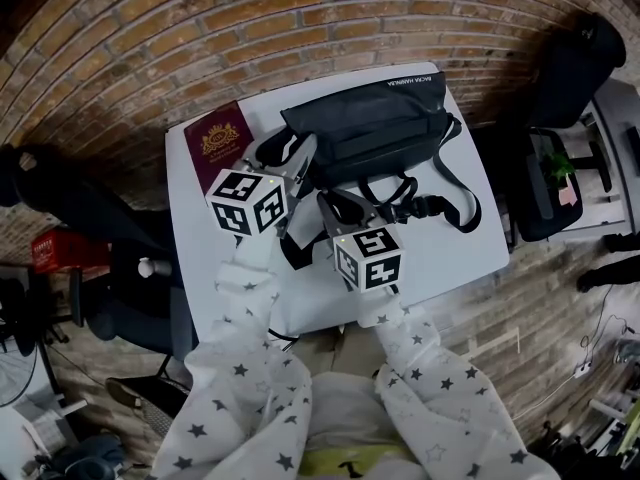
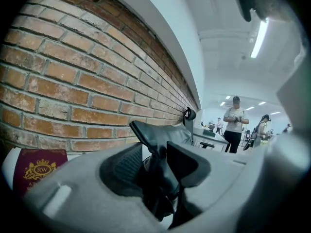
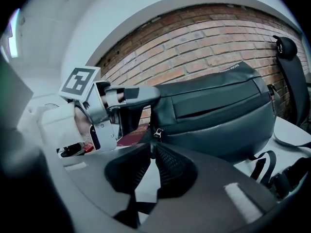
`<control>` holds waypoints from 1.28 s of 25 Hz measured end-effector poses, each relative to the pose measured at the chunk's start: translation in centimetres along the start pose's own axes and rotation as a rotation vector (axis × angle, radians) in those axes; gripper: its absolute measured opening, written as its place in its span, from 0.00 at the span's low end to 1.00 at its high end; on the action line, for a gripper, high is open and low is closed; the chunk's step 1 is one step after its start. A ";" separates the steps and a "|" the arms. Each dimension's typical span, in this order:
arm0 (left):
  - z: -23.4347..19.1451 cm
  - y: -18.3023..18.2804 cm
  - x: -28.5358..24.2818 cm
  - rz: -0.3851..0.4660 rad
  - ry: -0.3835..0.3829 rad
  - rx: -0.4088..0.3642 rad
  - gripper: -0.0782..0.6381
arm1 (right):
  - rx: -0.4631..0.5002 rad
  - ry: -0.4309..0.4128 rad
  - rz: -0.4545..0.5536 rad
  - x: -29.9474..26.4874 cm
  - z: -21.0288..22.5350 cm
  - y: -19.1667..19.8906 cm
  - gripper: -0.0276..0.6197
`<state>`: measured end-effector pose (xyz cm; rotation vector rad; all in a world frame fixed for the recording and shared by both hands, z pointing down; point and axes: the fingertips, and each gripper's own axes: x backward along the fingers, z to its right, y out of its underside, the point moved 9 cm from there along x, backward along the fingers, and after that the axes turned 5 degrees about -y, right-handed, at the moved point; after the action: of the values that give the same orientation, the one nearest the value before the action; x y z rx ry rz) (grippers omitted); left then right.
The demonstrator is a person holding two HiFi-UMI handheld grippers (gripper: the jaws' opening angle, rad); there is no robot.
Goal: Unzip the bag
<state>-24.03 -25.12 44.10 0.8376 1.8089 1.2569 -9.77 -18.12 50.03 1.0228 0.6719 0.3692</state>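
Note:
A black bag (image 1: 370, 128) lies on the white table (image 1: 450, 258), its long side toward me. My left gripper (image 1: 298, 168) is at the bag's left end. In the left gripper view the jaws (image 2: 154, 161) stand apart, with pads pressing on a thick fold of the bag's black fabric (image 2: 160, 140). My right gripper (image 1: 340, 206) sits just in front of that same end. In the right gripper view its tips (image 3: 152, 149) are nearly together, pinched on the zipper pull (image 3: 158, 132) at the bag's (image 3: 218, 110) corner. The left gripper (image 3: 141, 95) also shows there, clamped on the bag's end.
A maroon booklet (image 1: 215, 148) with a gold crest lies on the table left of the bag. The bag's strap (image 1: 455, 193) loops out to the front right. A brick wall runs behind the table. A dark chair (image 1: 570, 78) stands at right. People (image 2: 235, 123) stand far off.

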 end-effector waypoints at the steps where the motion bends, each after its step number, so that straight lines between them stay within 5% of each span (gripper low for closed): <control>1: 0.0 0.0 0.0 0.000 0.002 -0.001 0.33 | -0.002 -0.006 0.006 0.1 0.0 -0.1 0.11; 19: 0.2 0.0 0.0 -0.003 0.011 -0.055 0.27 | 0.040 -0.018 0.018 1.4 1.7 -1.7 0.11; 32: 0.5 0.1 0.1 -0.004 -0.014 -0.083 0.27 | -0.064 -0.068 0.037 2.3 4.1 -2.6 0.11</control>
<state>-23.62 -24.76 44.07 0.7948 1.7339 1.3111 -5.33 -20.76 48.43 0.9839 0.5778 0.3839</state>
